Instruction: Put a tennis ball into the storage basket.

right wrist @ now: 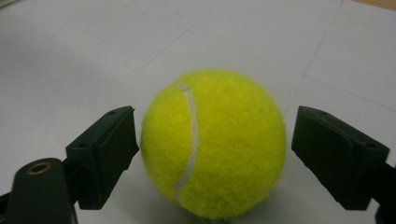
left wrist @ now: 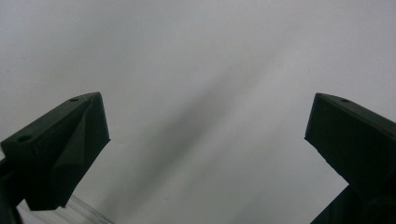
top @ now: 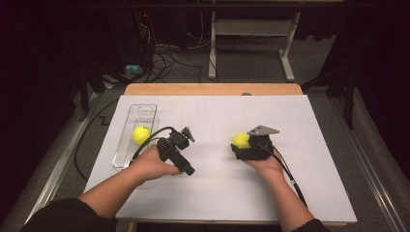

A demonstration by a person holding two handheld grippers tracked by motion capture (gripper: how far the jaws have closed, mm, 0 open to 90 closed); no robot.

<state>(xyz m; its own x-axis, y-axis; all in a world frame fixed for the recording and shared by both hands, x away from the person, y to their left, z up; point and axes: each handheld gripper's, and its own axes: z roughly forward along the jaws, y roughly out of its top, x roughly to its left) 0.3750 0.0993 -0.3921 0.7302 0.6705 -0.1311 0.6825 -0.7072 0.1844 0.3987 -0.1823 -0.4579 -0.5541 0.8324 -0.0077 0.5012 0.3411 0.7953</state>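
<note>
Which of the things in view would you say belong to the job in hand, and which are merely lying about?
Probably the job (a guess):
- tennis ball between the open right gripper jaws
- second tennis ball in the clear tray
- left gripper, open over bare white table

Lying about:
- cables on the floor
- desk legs behind

You are wearing dark sleeves pushed up near the elbows, leaving your forearms bare; your left gripper (top: 176, 145) is showing black, blocky parts with a black cable looping off it; your right gripper (top: 251, 147) is carrying a grey three-cornered plate (top: 262, 130) and trailing a black cable; its black jaws are showing small screw holes and a brass-coloured insert (right wrist: 39, 167).
</note>
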